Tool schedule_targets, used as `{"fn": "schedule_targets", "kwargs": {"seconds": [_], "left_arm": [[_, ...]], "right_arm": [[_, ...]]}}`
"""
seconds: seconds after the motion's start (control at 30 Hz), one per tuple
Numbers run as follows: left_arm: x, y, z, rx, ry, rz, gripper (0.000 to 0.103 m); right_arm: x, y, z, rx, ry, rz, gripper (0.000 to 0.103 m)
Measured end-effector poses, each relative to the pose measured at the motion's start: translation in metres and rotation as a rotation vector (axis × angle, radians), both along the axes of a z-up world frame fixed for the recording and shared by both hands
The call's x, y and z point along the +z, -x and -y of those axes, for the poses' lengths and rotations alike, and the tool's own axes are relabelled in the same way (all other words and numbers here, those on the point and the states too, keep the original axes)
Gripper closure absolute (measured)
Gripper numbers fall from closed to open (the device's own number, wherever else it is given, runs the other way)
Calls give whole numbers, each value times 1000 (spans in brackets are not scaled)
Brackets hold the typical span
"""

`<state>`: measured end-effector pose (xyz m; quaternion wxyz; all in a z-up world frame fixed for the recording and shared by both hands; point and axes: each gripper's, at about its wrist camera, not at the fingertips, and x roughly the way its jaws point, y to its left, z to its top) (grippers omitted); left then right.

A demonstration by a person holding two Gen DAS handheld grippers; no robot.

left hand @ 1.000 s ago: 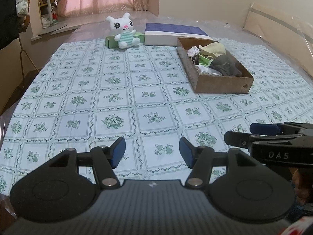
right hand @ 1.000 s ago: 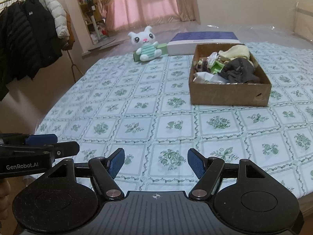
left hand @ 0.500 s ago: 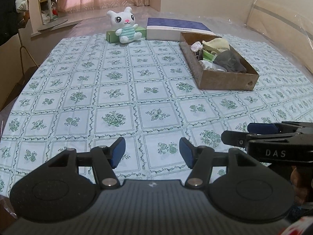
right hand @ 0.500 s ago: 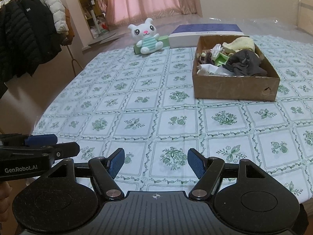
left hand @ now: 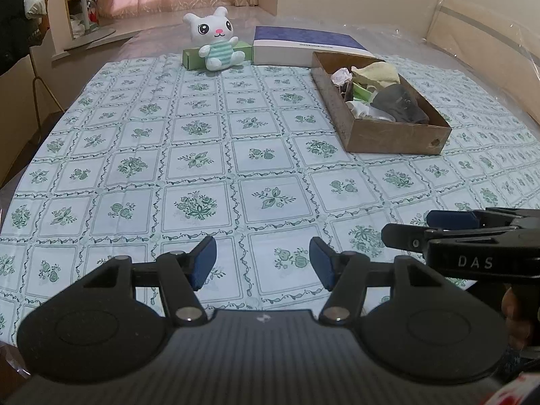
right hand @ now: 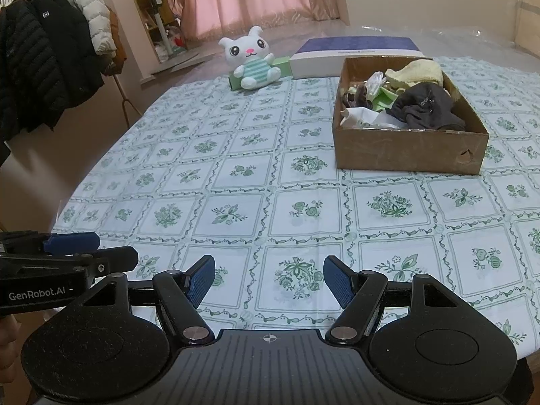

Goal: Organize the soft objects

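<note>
A brown cardboard box (left hand: 391,138) (right hand: 405,150) stands on the right of the table, filled with soft items: a dark grey cloth (right hand: 428,108), a yellow cloth (right hand: 418,71), white and green pieces. A white plush bunny (left hand: 216,44) (right hand: 253,60) sits at the far edge. My left gripper (left hand: 263,263) is open and empty, low over the near tablecloth. My right gripper (right hand: 268,280) is open and empty beside it, also seen from the side in the left wrist view (left hand: 449,226).
A green-patterned tablecloth (left hand: 202,155) covers the table. A green box (left hand: 192,57) lies behind the bunny and a blue-and-white flat box (left hand: 303,45) beside it. Jackets hang on a rack (right hand: 50,67) at the left. The left gripper's side shows in the right wrist view (right hand: 67,253).
Both grippers have moved forward a little toward the box and the bunny, which now look larger. Both stay open and empty.
</note>
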<state>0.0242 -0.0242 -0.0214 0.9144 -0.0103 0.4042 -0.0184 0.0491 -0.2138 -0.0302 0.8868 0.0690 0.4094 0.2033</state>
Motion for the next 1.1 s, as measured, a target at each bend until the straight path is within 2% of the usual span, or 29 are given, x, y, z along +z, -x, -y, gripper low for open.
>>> {"fn": "schedule_targets", "kwargs": {"seconds": [1.1], "left_arm": [[-4, -2, -1, -2, 3, -8, 45]], "right_arm": [[-4, -3, 1, -3, 1, -10, 32]]}}
